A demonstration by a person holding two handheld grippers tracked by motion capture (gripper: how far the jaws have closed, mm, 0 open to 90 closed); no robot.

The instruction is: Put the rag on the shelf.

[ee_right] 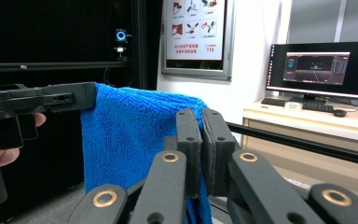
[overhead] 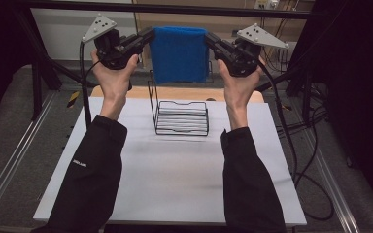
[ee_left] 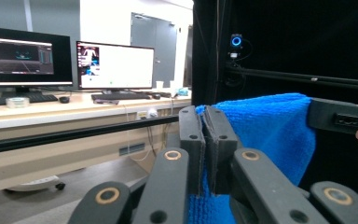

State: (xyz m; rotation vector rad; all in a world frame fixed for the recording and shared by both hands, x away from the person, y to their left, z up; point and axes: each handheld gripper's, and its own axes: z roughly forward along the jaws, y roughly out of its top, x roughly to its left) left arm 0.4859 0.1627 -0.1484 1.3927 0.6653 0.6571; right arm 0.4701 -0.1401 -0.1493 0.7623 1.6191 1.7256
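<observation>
A blue towel (overhead: 179, 54) hangs stretched between my two grippers, high above the far side of the table. My left gripper (overhead: 150, 35) is shut on its top left corner, and my right gripper (overhead: 208, 38) is shut on its top right corner. In the left gripper view the jaws pinch the blue towel (ee_left: 265, 130) at its edge, with my left gripper (ee_left: 204, 121) closed tight. In the right gripper view my right gripper (ee_right: 200, 123) clamps the blue towel (ee_right: 130, 135) the same way. A black wire rack (overhead: 180, 114) stands on the table below the hanging cloth.
The white table top (overhead: 175, 170) spreads toward the near edge, with a wooden board (overhead: 175, 93) behind the rack. Black frame bars (overhead: 175, 8) cross overhead at the back. Cables (overhead: 291, 145) trail off the right side. Monitors (ee_left: 114, 65) stand on a desk beyond.
</observation>
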